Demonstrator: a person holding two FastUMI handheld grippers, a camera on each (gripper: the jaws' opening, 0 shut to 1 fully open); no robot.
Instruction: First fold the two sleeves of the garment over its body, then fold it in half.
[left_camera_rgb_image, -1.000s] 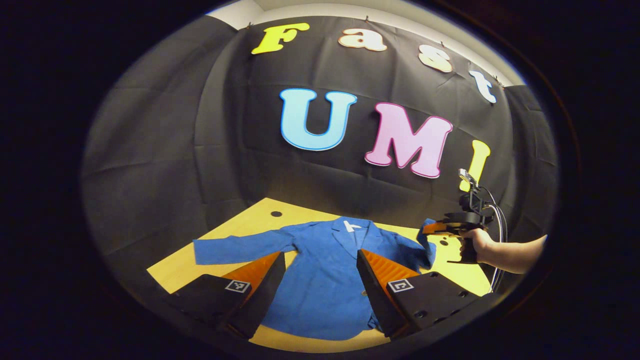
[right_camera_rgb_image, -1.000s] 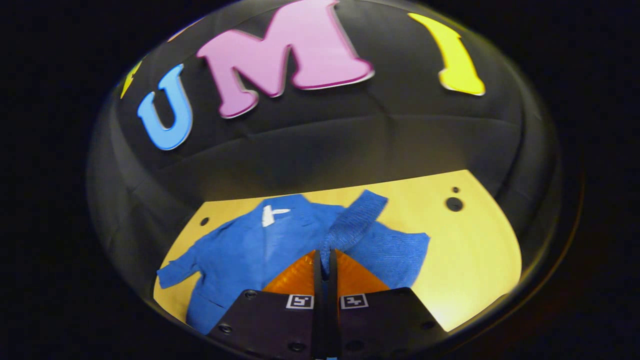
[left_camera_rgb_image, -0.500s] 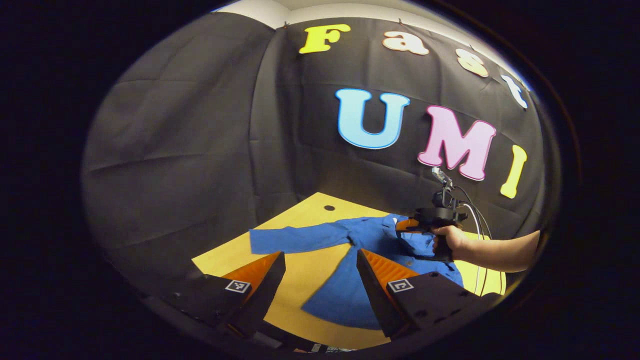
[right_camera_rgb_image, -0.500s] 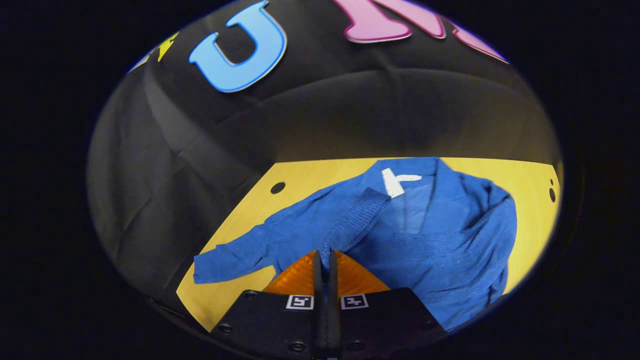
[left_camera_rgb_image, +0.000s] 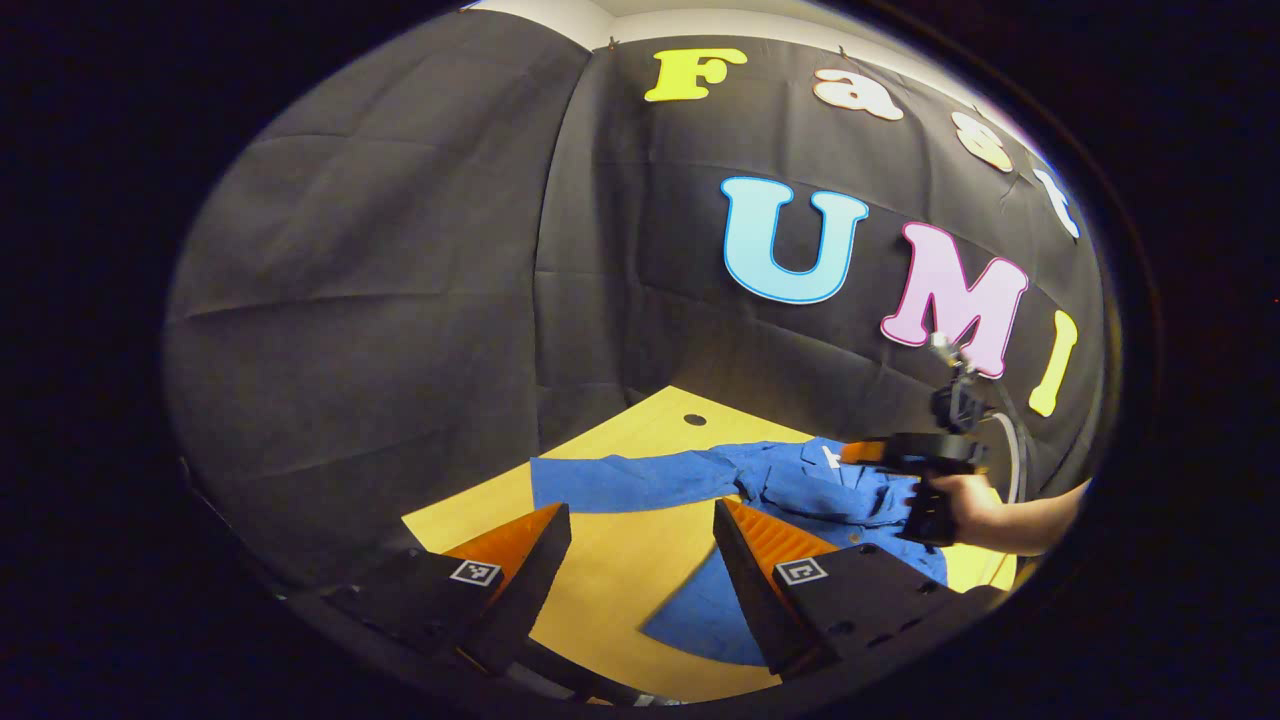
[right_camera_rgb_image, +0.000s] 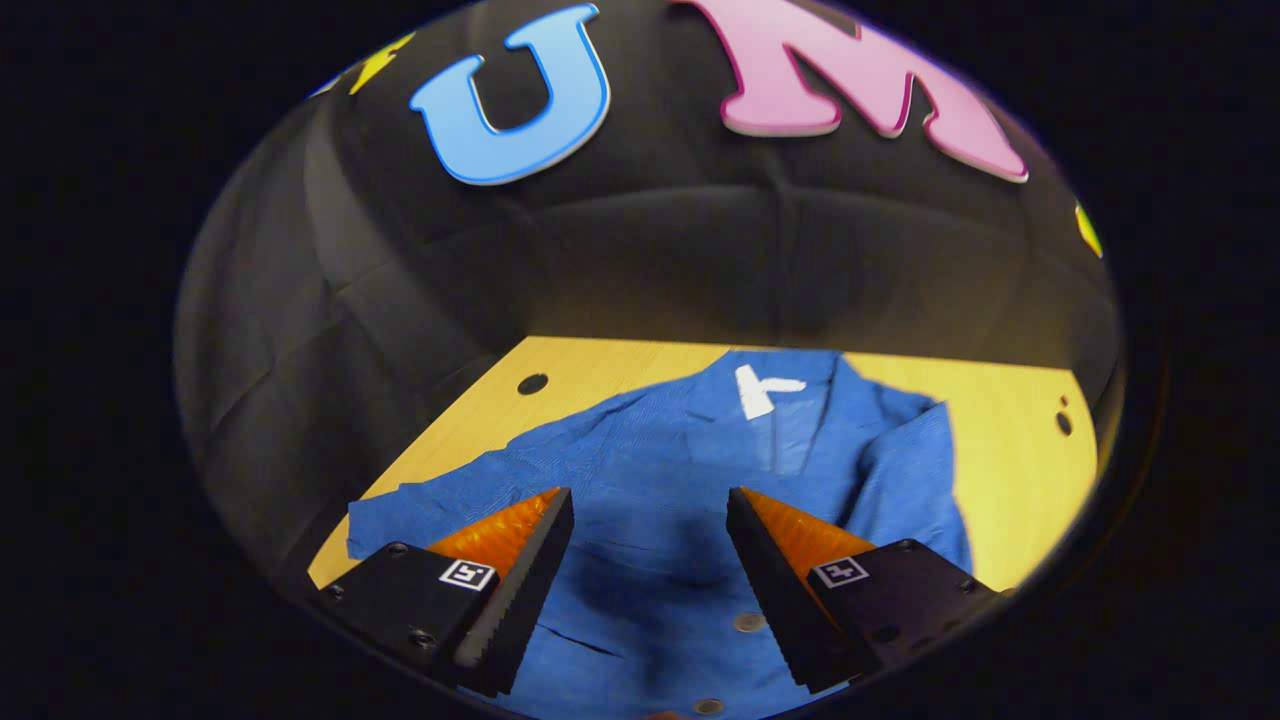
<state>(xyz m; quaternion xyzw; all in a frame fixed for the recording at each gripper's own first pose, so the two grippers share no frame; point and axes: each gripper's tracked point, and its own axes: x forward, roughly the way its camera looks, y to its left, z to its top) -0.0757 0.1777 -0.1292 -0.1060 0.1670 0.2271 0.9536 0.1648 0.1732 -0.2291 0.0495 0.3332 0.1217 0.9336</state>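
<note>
A blue jacket (right_camera_rgb_image: 660, 450) lies face up on the yellow table (right_camera_rgb_image: 1010, 450), with a white label (right_camera_rgb_image: 760, 390) at its collar. One sleeve (right_camera_rgb_image: 915, 470) lies folded in along the body's right side. The other sleeve (right_camera_rgb_image: 430, 505) stretches out flat to the left. My right gripper (right_camera_rgb_image: 648, 520) hovers open over the chest, nothing between its fingers. In the left gripper view my left gripper (left_camera_rgb_image: 640, 535) stands open above bare table (left_camera_rgb_image: 600, 570), short of the outstretched sleeve (left_camera_rgb_image: 630, 482). A hand (left_camera_rgb_image: 975, 500) holds the right gripper (left_camera_rgb_image: 868, 452) over the jacket (left_camera_rgb_image: 800, 485).
Black cloth walls close the table in at the back and left. Small round holes (right_camera_rgb_image: 532, 383) (right_camera_rgb_image: 1063, 423) mark the tabletop near its far corners. Buttons (right_camera_rgb_image: 745, 622) run down the jacket front. The near table edge lies just below my left gripper.
My right gripper has opened and let go of the sleeve, which now lies over the body. The left gripper has swung left, toward the outstretched sleeve.
</note>
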